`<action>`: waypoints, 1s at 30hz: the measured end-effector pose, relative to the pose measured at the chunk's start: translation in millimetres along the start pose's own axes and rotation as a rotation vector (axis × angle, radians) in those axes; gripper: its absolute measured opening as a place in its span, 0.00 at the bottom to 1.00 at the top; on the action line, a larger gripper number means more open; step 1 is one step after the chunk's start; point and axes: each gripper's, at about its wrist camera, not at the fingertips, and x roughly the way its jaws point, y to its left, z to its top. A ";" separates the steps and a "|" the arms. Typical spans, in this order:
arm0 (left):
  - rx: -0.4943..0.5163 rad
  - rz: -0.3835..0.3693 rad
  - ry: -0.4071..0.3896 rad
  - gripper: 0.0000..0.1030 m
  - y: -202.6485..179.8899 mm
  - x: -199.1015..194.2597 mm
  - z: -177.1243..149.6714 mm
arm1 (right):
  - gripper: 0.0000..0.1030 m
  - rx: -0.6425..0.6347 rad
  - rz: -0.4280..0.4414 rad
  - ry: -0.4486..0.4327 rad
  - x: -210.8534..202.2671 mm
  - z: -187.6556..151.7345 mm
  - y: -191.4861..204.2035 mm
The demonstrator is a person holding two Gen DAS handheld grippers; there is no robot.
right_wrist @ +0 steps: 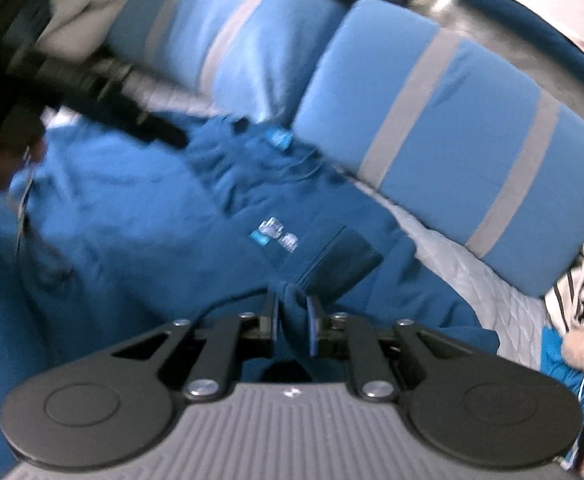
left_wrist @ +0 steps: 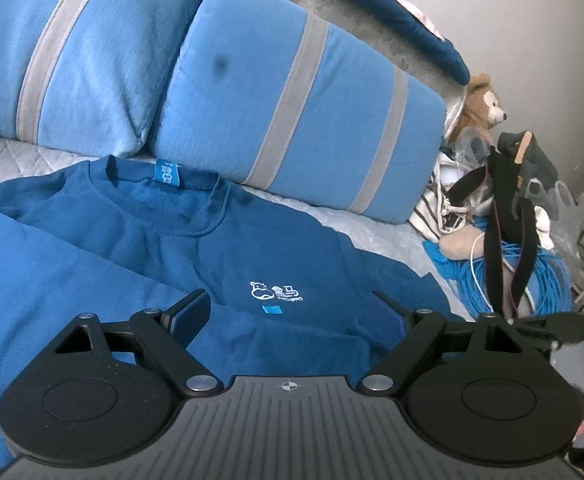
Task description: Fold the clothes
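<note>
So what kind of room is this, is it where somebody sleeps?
Most likely a bedroom. Two blue striped pillows lean at the head of a quilted bed cover, a teddy bear sits in the corner, and a blue sweatshirt lies spread on the bed.

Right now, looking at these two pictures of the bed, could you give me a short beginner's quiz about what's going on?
1. True or false: the right gripper pinches a fold of the dark blue cotton sweatshirt.
2. How do the left gripper's jaws stand? A) wide open B) shut on cloth
3. What lies directly behind the sweatshirt's collar?

Key:
1. True.
2. A.
3. Light blue pillows with grey stripes.
</note>
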 end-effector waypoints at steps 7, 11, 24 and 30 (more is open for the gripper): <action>0.006 -0.002 0.004 0.84 -1.4 0.0 0.6 | 0.42 -0.120 0.005 0.059 -3.4 -5.6 13.9; 0.006 0.000 0.005 0.84 -1.6 -0.3 0.4 | 0.58 -0.040 -0.004 0.057 -4.2 -0.2 6.7; 0.001 0.004 0.001 0.84 -2.2 -0.5 0.7 | 0.31 0.306 -0.059 0.120 24.9 13.2 -28.0; -0.026 -0.018 0.000 0.84 1.0 -0.8 1.5 | 0.12 0.113 -0.072 0.065 20.3 14.7 -6.8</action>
